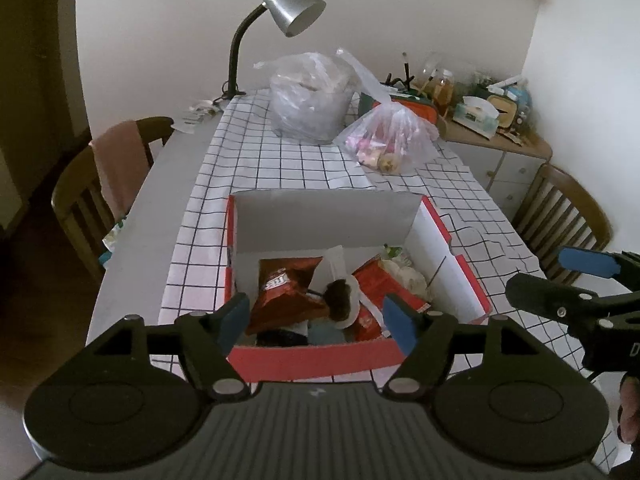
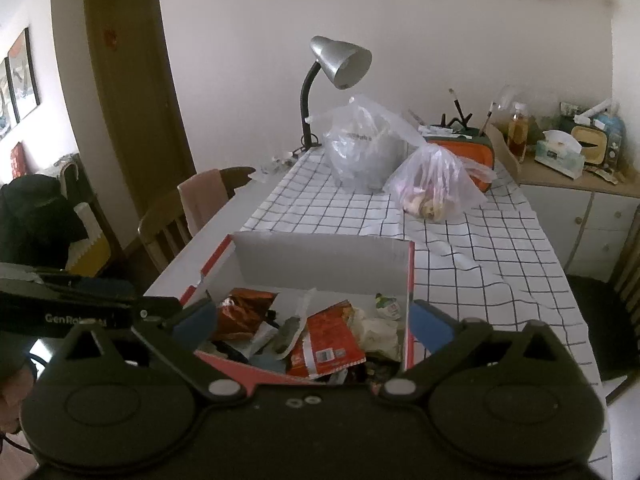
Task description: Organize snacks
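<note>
Both hand-held grippers, left [image 1: 316, 320] and right [image 2: 314, 320], are hovering wide and empty over the red box [image 1: 320, 354] on the worktop [image 1: 280, 160], where light, crinkly snack packets [image 1: 286, 296] are lying, probably best pinched at a sealed edge.

Both wrist views close above the same red box [image 1: 320, 356], facing the lamp [image 2: 340, 62].

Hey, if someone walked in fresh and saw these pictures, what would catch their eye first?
Probably the red box in front, heaped with snack packets, with the open left gripper over its near edge. Behind it on the checked cloth sit two plastic bags, under a silver desk lamp.
</note>
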Demonstrator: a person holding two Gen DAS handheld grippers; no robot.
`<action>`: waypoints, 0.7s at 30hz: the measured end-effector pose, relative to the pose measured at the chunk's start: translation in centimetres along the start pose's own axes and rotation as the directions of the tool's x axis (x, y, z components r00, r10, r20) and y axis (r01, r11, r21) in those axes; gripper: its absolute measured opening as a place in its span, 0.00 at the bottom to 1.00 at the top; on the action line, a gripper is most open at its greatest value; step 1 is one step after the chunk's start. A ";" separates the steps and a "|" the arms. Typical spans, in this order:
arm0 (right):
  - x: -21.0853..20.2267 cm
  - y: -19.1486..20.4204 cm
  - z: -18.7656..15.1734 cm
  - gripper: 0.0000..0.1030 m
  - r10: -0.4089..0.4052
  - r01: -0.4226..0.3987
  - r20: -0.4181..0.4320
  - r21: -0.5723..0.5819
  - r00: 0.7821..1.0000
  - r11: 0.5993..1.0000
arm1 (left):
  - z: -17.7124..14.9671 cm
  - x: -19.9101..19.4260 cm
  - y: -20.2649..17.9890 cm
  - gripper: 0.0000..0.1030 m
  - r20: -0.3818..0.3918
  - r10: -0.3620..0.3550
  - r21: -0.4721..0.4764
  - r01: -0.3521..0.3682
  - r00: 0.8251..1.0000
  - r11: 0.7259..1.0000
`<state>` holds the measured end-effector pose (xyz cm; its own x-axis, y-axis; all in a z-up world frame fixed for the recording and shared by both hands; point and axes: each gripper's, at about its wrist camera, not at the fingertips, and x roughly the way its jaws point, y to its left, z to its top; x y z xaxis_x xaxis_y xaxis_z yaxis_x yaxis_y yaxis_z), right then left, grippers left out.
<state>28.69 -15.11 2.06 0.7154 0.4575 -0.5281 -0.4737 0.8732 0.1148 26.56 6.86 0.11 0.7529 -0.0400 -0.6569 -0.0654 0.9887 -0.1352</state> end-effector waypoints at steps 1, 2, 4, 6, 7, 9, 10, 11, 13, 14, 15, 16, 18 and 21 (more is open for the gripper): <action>-0.2 0.1 -0.2 1.00 -0.003 0.003 0.002 0.007 1.000 1.000 | -0.1 -0.2 0.1 0.75 -0.001 0.002 -0.004 -0.002 1.000 1.000; -0.4 0.0 -0.3 1.00 -0.005 0.005 0.003 0.015 1.000 1.000 | -0.3 -0.5 0.2 0.77 0.000 0.000 -0.007 0.000 1.000 1.000; -0.8 0.1 -0.7 1.00 -0.005 0.005 0.006 0.030 1.000 1.000 | -0.5 -0.8 0.2 0.80 0.000 -0.007 -0.011 0.007 1.000 1.000; -1.1 0.1 -1.0 1.00 -0.008 0.008 0.005 0.043 1.000 0.999 | -0.8 -1.3 0.3 0.82 0.004 -0.008 -0.012 0.008 1.000 1.000; -1.2 0.1 -1.2 1.00 -0.010 0.010 0.007 0.049 1.000 0.999 | -0.9 -1.5 0.4 0.82 0.005 -0.009 -0.013 0.009 1.000 1.000; -1.5 0.3 -1.5 1.00 -0.016 0.016 0.012 0.056 1.000 0.998 | -1.3 -1.8 0.4 0.84 0.003 -0.009 -0.018 0.009 1.000 1.000; -1.6 0.4 -1.7 1.00 -0.021 0.020 0.015 0.061 1.000 0.998 | -1.4 -2.0 0.4 0.88 0.001 -0.011 -0.020 0.011 1.000 1.000; -1.8 0.5 -1.9 1.00 -0.022 0.021 0.015 0.065 1.000 0.998 | -1.5 -2.2 0.4 0.89 0.002 -0.014 -0.023 0.014 1.000 1.000; -2.1 0.6 -2.2 1.00 -0.017 0.016 0.012 0.069 1.000 0.997 | -1.7 -2.7 0.4 0.93 0.008 -0.025 -0.026 0.025 1.000 0.999; -2.3 0.7 -2.3 1.00 -0.021 0.020 0.011 0.069 1.000 0.997 | -1.8 -3.0 0.3 0.93 0.012 -0.030 -0.027 0.030 0.999 0.999; -2.5 0.8 -2.4 1.00 -0.025 0.025 0.013 0.065 1.000 0.998 | -1.9 -3.1 0.2 0.95 0.013 -0.032 -0.029 0.032 0.999 0.999; -2.7 1.0 -2.5 1.00 -0.027 0.026 0.016 0.064 1.000 0.998 | -2.0 -3.3 0.2 0.95 0.016 -0.035 -0.032 0.035 0.999 0.999; -3.0 1.1 -2.5 1.00 -0.030 0.029 0.021 0.063 0.999 0.998 | -2.1 -3.7 0.1 0.95 0.021 -0.037 -0.036 0.038 0.999 0.999; -3.2 1.2 -2.6 1.00 -0.030 0.029 0.022 0.063 0.999 0.998 | -2.4 -4.1 -0.1 0.95 0.024 -0.042 -0.033 0.042 0.999 0.999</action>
<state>24.54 -15.98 1.73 0.7407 0.4345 -0.5124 -0.4193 0.8949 0.1527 21.96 6.56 1.06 0.7706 -0.0775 -0.6326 -0.0551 0.9808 -0.1873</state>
